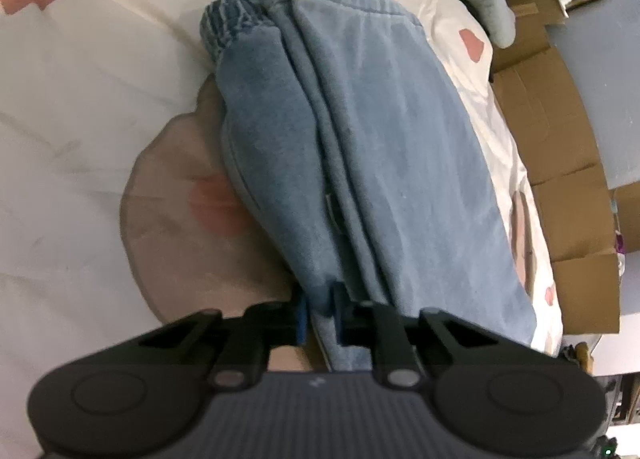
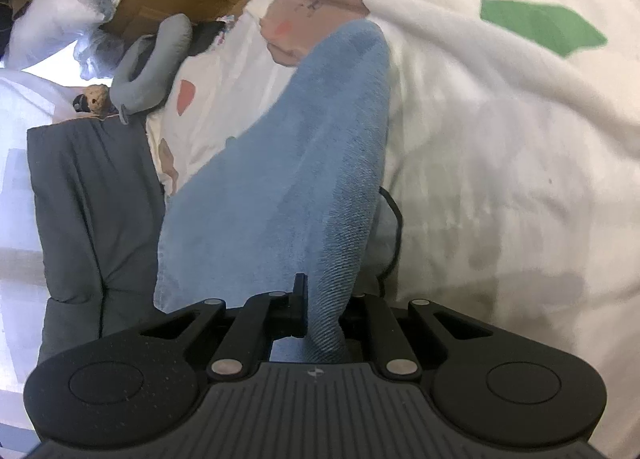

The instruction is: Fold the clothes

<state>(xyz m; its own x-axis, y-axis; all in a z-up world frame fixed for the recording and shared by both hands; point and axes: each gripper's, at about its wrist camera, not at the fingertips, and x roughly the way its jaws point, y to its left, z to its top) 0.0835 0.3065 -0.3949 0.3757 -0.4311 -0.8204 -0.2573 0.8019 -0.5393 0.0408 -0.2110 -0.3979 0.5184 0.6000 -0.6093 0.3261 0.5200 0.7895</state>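
On the bed, a white sheet with pink, brown and green patches is spread out, and across it one pair of blue trousers is laid lengthwise, already doubled leg over leg, it seems, with the elastic cuffs stacked at the far end. That first fold looks done; the shorter folds across the length are judged still to come, and the near end is being gripped for just that.

Beside the bed, flattened cardboard is seen, one stretch of it, and a grey plush shape is propped against the bed's edge. One dark grey padded item is lying at the left of the right wrist view; whether it is another garment cannot be told.

Two grippers are counted. The left gripper is clamped on the near edge of the trousers, fabric pinched between its blue pads. The right gripper is likewise closed on a bunched fold of the trousers, cloth rising taut from its jaws towards the sheet beyond.
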